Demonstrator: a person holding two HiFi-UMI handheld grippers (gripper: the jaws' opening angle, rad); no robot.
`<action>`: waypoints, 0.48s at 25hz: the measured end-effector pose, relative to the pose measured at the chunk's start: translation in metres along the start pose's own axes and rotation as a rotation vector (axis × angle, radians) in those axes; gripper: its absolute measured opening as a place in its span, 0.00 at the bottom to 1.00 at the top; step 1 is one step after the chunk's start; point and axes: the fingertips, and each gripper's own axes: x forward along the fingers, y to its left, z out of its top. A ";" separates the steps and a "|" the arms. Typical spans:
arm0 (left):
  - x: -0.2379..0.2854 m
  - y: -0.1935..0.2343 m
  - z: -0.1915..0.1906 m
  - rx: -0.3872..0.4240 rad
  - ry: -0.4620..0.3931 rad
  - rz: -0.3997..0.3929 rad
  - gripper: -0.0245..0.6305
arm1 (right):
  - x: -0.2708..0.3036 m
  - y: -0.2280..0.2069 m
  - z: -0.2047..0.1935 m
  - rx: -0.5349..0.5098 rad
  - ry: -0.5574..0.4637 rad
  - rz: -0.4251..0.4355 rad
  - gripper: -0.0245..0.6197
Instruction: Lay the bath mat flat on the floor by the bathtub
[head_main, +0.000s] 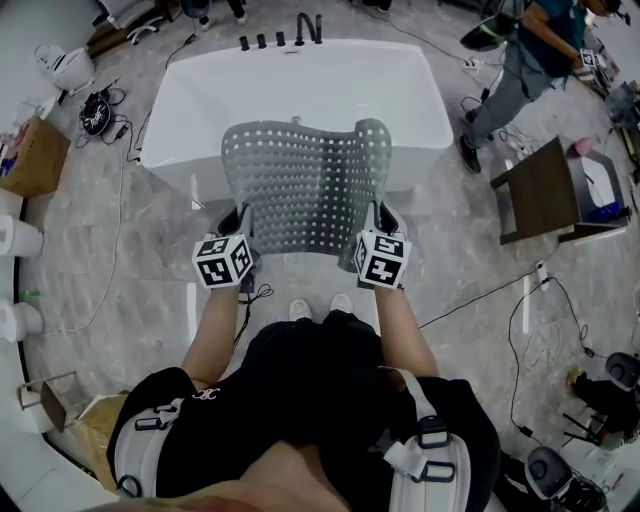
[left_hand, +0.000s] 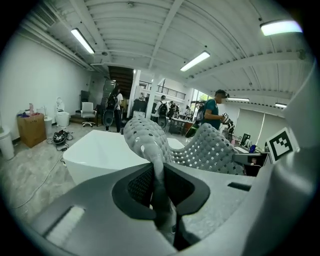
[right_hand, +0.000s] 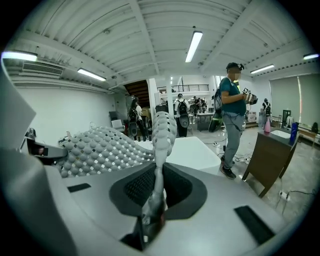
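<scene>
1. Grey perforated bath mat (head_main: 305, 180) is up in the air, not on the floor (head_main: 130, 270). It is stretched between the two claws, ahead of the person's shoes (head_main: 320, 306).
2. Left claw (left_hand: 157, 177) is narrow and clamped on the mat's near left edge. The mat rises straight out from between its jaws.
3. Right claw (right_hand: 156, 186) is narrow too, pinching the near right edge the same way.
4. The mat's far edge is wavy and, in the head view, overlaps the near rim of the white bathtub (head_main: 300, 90).
5. Black taps (head_main: 300, 30) sit at the tub's far end.
6. A dark side table (head_main: 545, 190) is right of the tub, with a person in a teal top (head_main: 530, 50) beyond it.
7. A cardboard box (head_main: 35, 155) is at far left.
</scene>
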 end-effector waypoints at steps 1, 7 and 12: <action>0.007 -0.001 -0.003 -0.004 0.014 0.004 0.10 | 0.006 -0.003 -0.003 0.002 0.011 0.002 0.10; 0.046 -0.007 -0.044 -0.018 0.126 0.025 0.10 | 0.042 -0.029 -0.039 0.010 0.124 0.022 0.10; 0.074 0.008 -0.095 -0.062 0.228 0.062 0.10 | 0.072 -0.040 -0.088 0.013 0.222 0.037 0.10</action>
